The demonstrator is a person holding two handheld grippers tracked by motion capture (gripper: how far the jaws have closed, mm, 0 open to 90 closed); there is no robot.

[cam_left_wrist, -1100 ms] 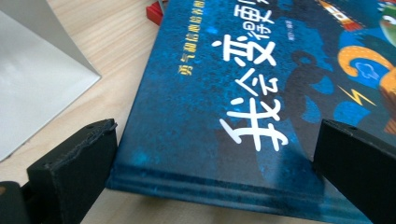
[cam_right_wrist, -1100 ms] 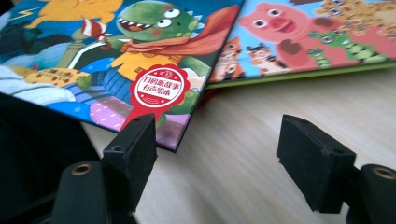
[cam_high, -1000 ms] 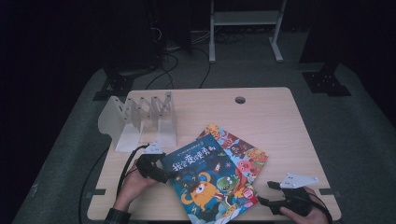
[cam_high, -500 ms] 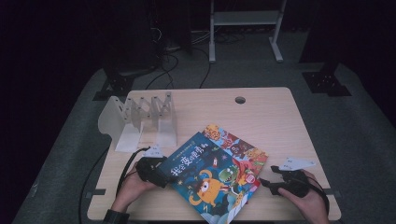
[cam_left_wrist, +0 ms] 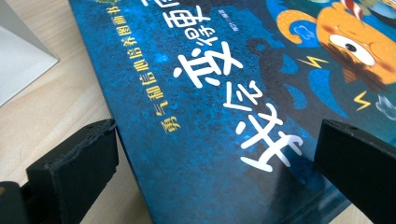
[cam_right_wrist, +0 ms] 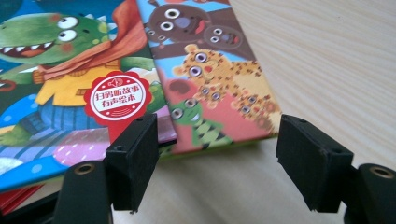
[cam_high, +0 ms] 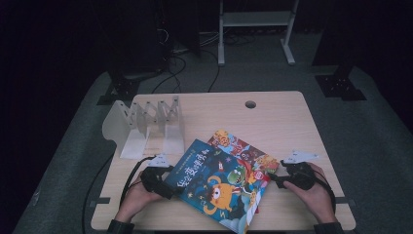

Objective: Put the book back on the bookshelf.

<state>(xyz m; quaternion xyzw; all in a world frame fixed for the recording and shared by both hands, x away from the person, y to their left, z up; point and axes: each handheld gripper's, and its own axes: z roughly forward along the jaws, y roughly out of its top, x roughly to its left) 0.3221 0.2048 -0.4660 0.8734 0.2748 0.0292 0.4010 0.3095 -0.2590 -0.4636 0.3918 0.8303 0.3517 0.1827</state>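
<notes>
A blue picture book (cam_high: 214,180) with an orange creature on its cover lies tilted on top of a book with cartoon animals (cam_high: 238,148). My left gripper (cam_high: 169,186) is at the blue book's left corner. In the left gripper view that gripper (cam_left_wrist: 217,135) is open, its jaws wide apart with the blue cover (cam_left_wrist: 224,93) between them. My right gripper (cam_high: 275,179) is at the right corner of the stack. In the right gripper view it (cam_right_wrist: 219,126) is open around the corner of the animal book (cam_right_wrist: 210,74), its left jaw over the edge of the blue book (cam_right_wrist: 56,70).
A white folding rack (cam_high: 146,124) stands on the wooden table (cam_high: 282,122) at the back left, just beyond the books. A cable hole (cam_high: 250,104) is near the far edge. Dark floor with stands and cables surrounds the table.
My right gripper has moved away from the table's near edge, up to the right corner of the books. The books have shifted slightly. The left gripper has stayed at the blue book's left corner.
</notes>
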